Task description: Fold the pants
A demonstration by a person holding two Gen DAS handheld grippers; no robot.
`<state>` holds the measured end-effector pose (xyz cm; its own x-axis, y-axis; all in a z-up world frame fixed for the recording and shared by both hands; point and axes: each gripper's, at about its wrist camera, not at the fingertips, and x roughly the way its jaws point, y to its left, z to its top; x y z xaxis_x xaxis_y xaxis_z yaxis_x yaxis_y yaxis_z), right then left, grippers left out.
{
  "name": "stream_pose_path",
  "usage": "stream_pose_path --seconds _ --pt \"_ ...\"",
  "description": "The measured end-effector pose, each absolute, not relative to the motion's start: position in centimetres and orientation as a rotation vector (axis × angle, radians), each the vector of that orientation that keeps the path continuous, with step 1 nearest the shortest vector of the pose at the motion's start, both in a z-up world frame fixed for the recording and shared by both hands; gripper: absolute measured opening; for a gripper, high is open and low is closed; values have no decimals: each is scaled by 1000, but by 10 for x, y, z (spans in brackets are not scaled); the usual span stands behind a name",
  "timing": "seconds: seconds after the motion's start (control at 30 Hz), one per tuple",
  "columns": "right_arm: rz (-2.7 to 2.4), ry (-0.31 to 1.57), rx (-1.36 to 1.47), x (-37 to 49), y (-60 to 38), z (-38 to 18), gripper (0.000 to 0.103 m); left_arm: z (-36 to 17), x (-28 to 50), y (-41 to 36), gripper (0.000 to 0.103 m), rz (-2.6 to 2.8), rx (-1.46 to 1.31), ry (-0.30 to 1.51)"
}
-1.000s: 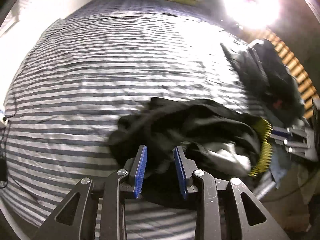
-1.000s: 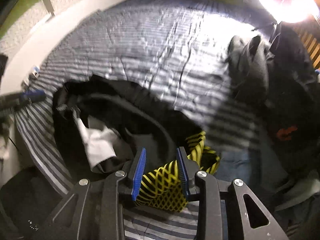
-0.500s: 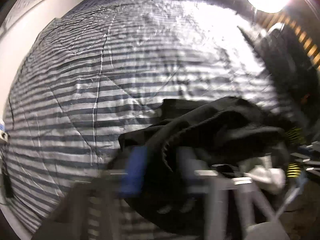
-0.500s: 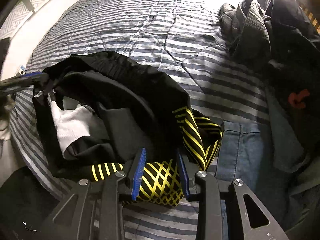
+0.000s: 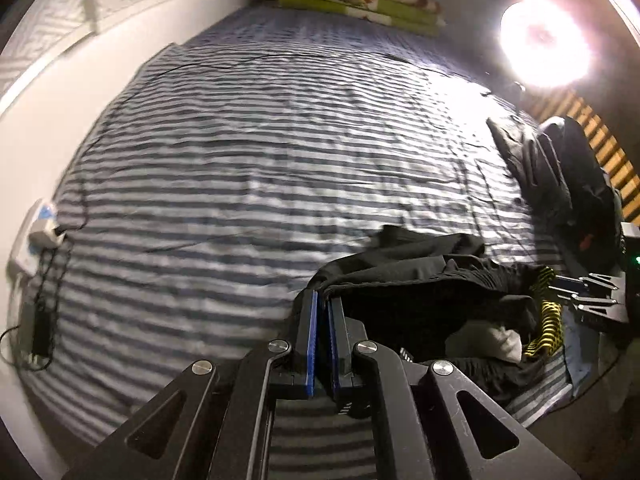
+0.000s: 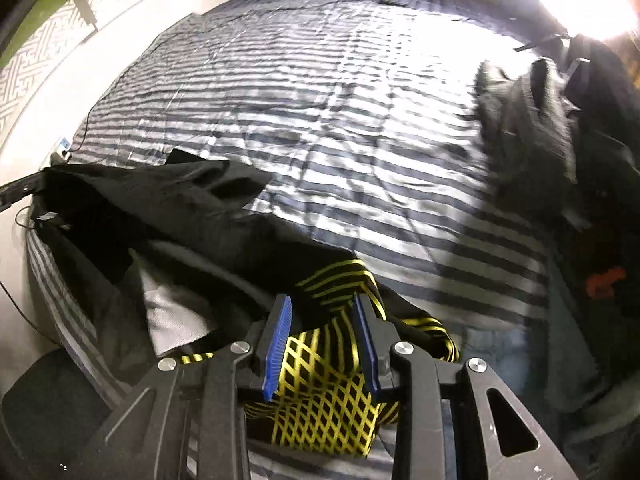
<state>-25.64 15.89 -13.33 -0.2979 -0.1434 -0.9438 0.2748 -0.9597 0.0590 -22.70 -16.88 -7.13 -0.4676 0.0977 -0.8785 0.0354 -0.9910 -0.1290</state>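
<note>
Black pants (image 5: 420, 292) with a yellow-and-black patterned part lie bunched at the near edge of the striped bed cover (image 5: 240, 160). My left gripper (image 5: 322, 300) is shut, its blue pads pinching a black edge of the pants. In the right wrist view the pants (image 6: 180, 200) stretch leftwards to the left gripper (image 6: 20, 188) at the frame's edge. My right gripper (image 6: 322, 308) is shut on the yellow patterned fabric (image 6: 320, 380), which fills the gap between its pads. A white inner lining (image 6: 172, 316) shows. The right gripper (image 5: 584, 296) appears at the right in the left wrist view.
A heap of dark clothes (image 6: 540, 120) lies on the bed's right side, with blue jeans (image 6: 492, 344) near it. Folded green blankets (image 5: 360, 4) sit at the far end below a bright lamp (image 5: 544, 44). A power strip (image 5: 40, 220) with cables lies by the left wall.
My left gripper has shut on the pants' black edge and pulled it leftwards, drawing the fabric out between both grippers. The right gripper keeps its hold on the yellow part.
</note>
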Motion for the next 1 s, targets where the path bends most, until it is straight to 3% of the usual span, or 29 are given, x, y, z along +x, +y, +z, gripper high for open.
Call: stream_pose_path --seconds 0.23,0.6,0.73,0.97,1.0 --pt "-2285 188 1567 -272 117 -130 29 -92 -217 -197 5 2636 -1664 -271" --pt "-2274 600 1329 -272 -6 -140 40 -86 -243 -188 5 2606 -1604 -333" --pt "-2325 525 1399 -297 1 -143 40 -80 -239 -186 5 2600 -1594 -322" --pt "-2464 619 1514 -305 76 -131 36 -64 -232 -186 5 2610 -1560 -352" --pt "-2497 628 1533 -305 92 -126 27 -61 -232 -186 5 2620 -1554 -347"
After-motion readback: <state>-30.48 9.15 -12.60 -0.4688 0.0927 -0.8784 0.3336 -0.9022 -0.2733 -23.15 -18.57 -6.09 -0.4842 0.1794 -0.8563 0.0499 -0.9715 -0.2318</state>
